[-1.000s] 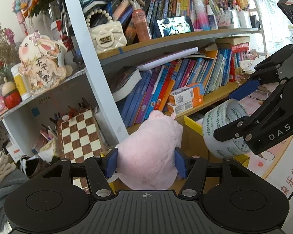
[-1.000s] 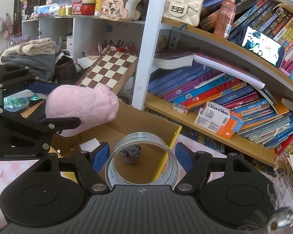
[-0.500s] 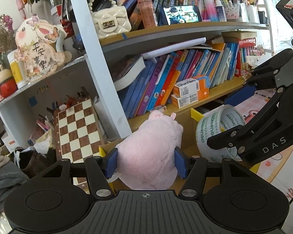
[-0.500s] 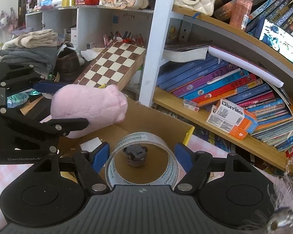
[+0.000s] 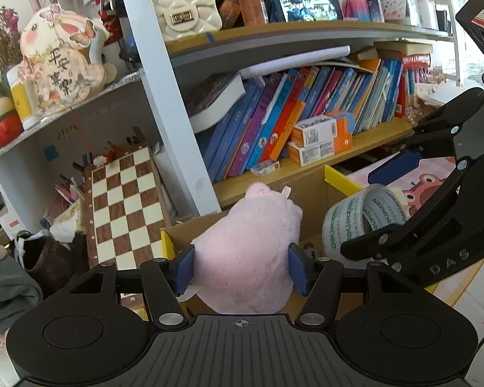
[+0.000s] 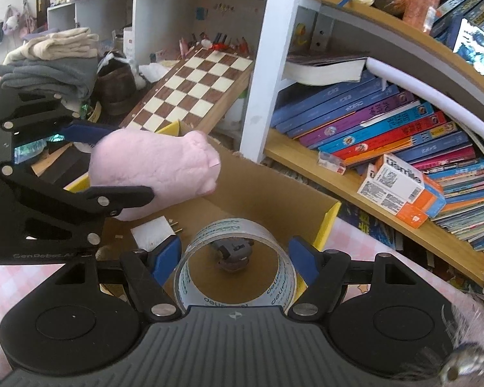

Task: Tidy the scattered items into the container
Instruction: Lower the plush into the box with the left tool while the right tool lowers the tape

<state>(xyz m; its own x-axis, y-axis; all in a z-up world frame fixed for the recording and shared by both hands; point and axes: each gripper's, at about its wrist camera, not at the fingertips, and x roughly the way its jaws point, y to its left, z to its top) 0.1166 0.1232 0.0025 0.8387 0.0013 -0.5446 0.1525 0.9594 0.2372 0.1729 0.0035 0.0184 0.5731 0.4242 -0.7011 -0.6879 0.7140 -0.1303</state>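
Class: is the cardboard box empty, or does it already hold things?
Not empty. On the cardboard box floor lie a small white plug and a small grey object.

Plush toy (image 5: pixel 245 258) between the left gripper's (image 5: pixel 240 269) fingers (image 5: pixel 184 269), over the open cardboard box (image 6: pixel 274 190). Tape roll (image 6: pixel 235 267) between the right gripper's (image 6: pixel 235 266) fingers, just right of the toy, above the same box. Small object, perhaps a toy, on the box floor. Chessboard (image 5: pixel 126 209) leaning behind-left; bookshelf (image 5: pixel 306 167) behind.
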